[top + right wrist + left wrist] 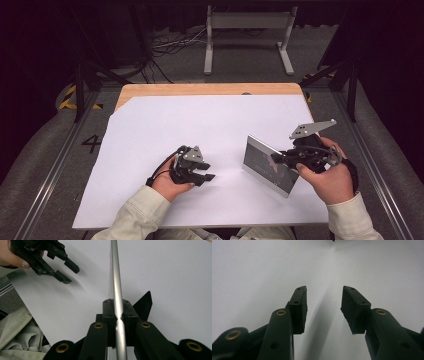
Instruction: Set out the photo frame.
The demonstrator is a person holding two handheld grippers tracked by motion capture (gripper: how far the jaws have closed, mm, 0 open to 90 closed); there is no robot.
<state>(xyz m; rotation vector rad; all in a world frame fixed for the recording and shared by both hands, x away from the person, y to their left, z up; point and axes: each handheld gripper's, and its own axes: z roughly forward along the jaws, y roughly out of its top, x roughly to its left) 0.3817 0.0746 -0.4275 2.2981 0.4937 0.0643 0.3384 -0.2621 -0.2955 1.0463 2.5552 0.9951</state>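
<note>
Two claws at work over one tabletop (150, 92) covered by a white sheet (200, 125). Right claw (278, 158): jaws clamped on the edge of a thin metal panel (267, 165), silver-rimmed with a dark face, held upright on edge at the right of the sheet. Left claw (206, 172): jaws parted, nothing between them, low over the bare sheet, apart from the panel on its left. Pale sleeves (137, 212) enter from the near side.
</note>
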